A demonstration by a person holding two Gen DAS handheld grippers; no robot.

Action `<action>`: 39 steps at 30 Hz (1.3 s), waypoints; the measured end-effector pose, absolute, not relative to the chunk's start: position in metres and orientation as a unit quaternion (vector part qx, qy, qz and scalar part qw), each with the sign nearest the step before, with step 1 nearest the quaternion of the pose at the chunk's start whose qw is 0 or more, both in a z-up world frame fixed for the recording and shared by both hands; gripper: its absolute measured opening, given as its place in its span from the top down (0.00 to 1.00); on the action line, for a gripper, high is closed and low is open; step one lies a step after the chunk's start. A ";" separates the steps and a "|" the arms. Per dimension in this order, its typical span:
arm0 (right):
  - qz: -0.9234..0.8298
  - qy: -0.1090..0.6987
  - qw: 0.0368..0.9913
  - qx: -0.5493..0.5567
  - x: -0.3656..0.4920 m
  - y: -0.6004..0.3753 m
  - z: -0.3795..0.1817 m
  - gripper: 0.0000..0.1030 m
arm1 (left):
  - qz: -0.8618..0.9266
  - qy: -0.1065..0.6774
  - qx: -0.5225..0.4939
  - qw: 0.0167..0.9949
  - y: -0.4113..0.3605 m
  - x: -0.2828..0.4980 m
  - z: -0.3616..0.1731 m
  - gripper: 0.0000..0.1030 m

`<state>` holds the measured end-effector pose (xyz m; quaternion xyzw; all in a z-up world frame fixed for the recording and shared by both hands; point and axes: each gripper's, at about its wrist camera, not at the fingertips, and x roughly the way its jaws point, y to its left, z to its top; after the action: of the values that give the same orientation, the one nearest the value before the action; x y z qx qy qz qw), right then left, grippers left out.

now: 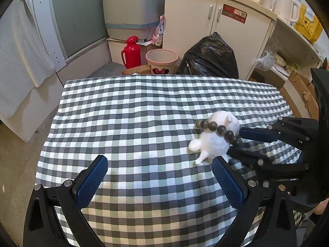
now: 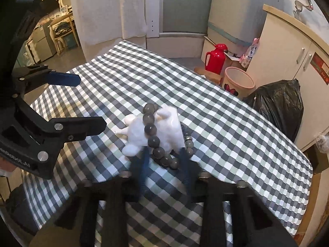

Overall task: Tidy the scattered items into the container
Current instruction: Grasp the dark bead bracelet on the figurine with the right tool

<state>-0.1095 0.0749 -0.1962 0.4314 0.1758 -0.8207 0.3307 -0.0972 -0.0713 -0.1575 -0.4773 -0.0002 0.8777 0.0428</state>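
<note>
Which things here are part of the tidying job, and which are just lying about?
Job: bead bracelet, white toy figure, right gripper with its jaws around the bracelet, left gripper open. No container shows.

Lying about: red thermos, pink bin, black rubbish bag, white kettle.

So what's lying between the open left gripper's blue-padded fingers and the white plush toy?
Only bare checked tablecloth; the left gripper is empty, and the white plush toy lies beside its right finger, in the left wrist view.

- The checked tablecloth (image 1: 144, 111) is soft woven cloth, matt.
- The white figurine (image 2: 164, 127) looks smooth and faintly glossy.
- The bead bracelet (image 2: 153, 135) has polished, glossy grey beads.
- The left gripper (image 1: 159, 181) is matt black plastic with rough blue pads (image 1: 92, 182) and shiny metal screws.
</note>
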 end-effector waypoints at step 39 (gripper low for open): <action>-0.819 0.176 0.346 0.422 -0.121 0.075 -0.203 0.87 | 0.873 0.023 -0.477 0.097 -0.059 -0.114 -0.161 0.00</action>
<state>-0.1208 0.0753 -0.2032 0.4218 0.1762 -0.8191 0.3465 -0.1137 -0.0593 -0.1606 -0.4769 0.0227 0.8733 0.0969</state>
